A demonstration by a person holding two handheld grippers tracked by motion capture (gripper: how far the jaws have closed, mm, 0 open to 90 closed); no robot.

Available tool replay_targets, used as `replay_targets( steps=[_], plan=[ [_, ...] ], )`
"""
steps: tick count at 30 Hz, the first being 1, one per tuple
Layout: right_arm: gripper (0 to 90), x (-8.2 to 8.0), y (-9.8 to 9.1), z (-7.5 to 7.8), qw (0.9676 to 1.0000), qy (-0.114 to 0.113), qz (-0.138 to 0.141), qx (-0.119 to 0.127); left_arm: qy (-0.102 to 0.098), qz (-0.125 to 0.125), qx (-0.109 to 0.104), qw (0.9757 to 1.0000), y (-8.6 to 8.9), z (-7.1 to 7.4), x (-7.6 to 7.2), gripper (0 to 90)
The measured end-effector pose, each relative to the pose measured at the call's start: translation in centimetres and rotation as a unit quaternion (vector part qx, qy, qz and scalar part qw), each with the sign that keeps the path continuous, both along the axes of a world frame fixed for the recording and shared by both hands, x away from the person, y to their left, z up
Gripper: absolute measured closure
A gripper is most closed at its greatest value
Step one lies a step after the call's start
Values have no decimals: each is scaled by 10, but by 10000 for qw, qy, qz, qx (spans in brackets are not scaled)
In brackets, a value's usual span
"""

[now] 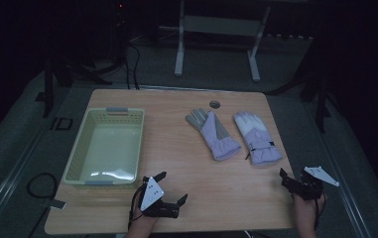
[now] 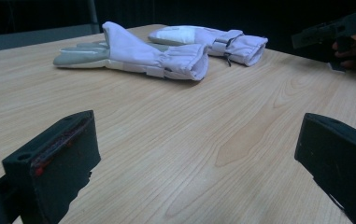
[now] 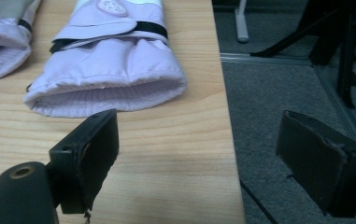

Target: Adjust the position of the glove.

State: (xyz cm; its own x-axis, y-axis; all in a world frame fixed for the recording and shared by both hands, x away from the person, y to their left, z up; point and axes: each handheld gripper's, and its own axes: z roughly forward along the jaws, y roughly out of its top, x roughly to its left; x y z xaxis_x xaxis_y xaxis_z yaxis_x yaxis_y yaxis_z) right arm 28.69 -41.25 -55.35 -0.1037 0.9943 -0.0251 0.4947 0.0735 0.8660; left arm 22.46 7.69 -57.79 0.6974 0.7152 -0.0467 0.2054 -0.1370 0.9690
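Your left gripper [image 1: 170,188] rests at the table's [image 1: 186,163] near edge, jaws apart, holding nothing. Your right gripper [image 1: 291,177] gapes at the right edge, just short of two lilac padded fabric gloves [image 1: 236,135].

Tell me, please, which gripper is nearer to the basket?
Left. The left gripper sits just off the basket's near corner; the right gripper is beyond the gloves, at the table's far side.

We see a pale basket [image 1: 106,146] just beyond the left gripper, empty on the wooden table [image 1: 176,148], and a white frame [image 1: 216,29] on the grey floor [image 1: 300,64] far ahead.
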Motion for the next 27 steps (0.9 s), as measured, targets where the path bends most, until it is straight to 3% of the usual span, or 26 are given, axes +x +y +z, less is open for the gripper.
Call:
replay_targets(
  steps=[9, 12, 16, 27],
  plan=[
    [133, 1, 1, 4, 9999, 87, 113, 17, -36, -23, 3, 10000, -1, 0, 0, 0],
    [133, -1, 4, 14, 9996, -8, 201, 223, -12, -49, 9, 10000, -1, 0, 1, 0],
    [132, 0, 16, 25, 9995, -91, 316, -37, -26, -50, 8, 10000, -1, 0, 1, 0],
    [132, 18, 39, 68, 9967, -390, 698, 130, -59, -44, -20, 10000, 0, 0, 0, 0]
  ],
)
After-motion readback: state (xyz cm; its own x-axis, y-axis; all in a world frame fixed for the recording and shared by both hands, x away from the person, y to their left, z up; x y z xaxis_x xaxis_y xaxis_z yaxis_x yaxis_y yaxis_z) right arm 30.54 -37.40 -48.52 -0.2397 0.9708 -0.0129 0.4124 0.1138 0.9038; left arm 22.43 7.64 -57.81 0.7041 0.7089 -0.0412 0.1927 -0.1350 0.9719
